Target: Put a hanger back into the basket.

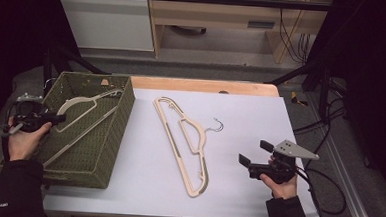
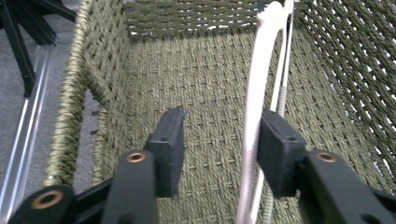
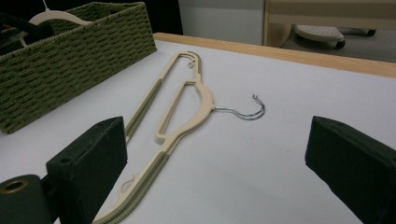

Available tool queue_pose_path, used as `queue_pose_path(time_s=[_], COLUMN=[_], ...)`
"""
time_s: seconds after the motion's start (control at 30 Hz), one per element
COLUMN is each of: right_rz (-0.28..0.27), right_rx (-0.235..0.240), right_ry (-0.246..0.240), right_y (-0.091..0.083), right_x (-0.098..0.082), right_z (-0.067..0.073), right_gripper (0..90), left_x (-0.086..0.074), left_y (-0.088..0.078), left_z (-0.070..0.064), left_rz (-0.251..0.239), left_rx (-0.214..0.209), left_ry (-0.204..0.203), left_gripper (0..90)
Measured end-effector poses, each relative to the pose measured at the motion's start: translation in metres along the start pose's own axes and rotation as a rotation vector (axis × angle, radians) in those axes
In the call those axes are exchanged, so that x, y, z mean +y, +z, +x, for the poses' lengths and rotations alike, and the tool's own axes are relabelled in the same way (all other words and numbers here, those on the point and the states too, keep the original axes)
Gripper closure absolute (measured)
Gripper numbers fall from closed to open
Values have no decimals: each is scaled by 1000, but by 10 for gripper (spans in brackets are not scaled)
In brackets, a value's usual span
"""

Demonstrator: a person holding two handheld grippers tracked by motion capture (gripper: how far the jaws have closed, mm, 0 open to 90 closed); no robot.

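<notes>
the work in hand looks like putting hangers away into the green woven basket (image 1: 109, 149) at the left of the table. one beige hanger (image 1: 81, 105) is already in it, propped slantwise with its hook up near the far corner. the left gripper (image 1: 55, 117) reaches over the basket's near-left rim, and in the left gripper view its jaws stand apart with the pale arm of that hanger (image 2: 256, 116) between them, lying against the right-hand pad (image 2: 275, 144) while the left-hand pad (image 2: 170, 140) is clear of it. so the jaws are released, not clamped; i judge this to be the moment of letting go, or just before a grasp, and i cannot tell which from here.

the second hanger (image 1: 181, 143) lies flat on the white table (image 1: 250, 116), well apart from the basket, its metal hook (image 1: 217, 124) pointing toward the right side. the right gripper (image 1: 253, 152) hovers near it, jaws wide apart and holding nothing; in the right gripper view that hanger (image 3: 180, 112) sits ahead between the two pads.

the next move, as i see it, calls for the left gripper to back out of the basket without dragging the hanger along, and for the right one to drop low and close on a thin arm of the flat hanger, which sits tight to the tabletop and leaves little to get under.
</notes>
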State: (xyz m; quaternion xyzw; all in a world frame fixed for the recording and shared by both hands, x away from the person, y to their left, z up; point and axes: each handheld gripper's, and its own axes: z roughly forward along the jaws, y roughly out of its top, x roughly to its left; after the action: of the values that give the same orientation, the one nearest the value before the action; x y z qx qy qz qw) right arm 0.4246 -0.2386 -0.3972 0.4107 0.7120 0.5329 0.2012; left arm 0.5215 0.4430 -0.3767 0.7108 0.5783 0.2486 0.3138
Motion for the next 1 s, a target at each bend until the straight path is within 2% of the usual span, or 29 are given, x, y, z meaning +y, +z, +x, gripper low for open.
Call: queue_pose_path(time_s=[0.1,0.13,0.23,0.3,0.43,0.63,0.77,0.8,0.83,0.97,1.0], right_rz=[0,-1,-1,1,1,-4,-1,-3,-1,-3,-4], right_rx=[-1,0,1,1,2,10,13,6,9,-2,2], right_ry=[-3,1,0,0,-1,-10,-15,-6,-14,6,13], right_y=[0,0,0,1,1,3,6,7,8,14,15], right_x=[0,0,0,0,1,4,7,8,8,10,11], right_z=[0,1,0,1,3,6,8,9,10,12,12], right_gripper=[62,62,63,63,63,69,72,72,70,64,64], left_x=[-1,-2,-2,-2,-2,-2,-2,-1,-1,-2,-4], left_y=[-6,-11,-23,-34,-52,-70,-75,-76,-76,-75,-74], left_z=[-2,-4,-8,-12,-27,-63,-94,-103,-109,-141,-150], left_rz=[-25,-60,-117,-155,-244,-333,-384,-401,-407,-423,-421], left_rx=[12,9,0,-22,-94,-207,-289,-320,-337,-401,-417], left_ry=[14,13,18,24,35,87,121,132,138,156,172], left_gripper=[475,465,433,397,320,193,123,118,112,86,85])
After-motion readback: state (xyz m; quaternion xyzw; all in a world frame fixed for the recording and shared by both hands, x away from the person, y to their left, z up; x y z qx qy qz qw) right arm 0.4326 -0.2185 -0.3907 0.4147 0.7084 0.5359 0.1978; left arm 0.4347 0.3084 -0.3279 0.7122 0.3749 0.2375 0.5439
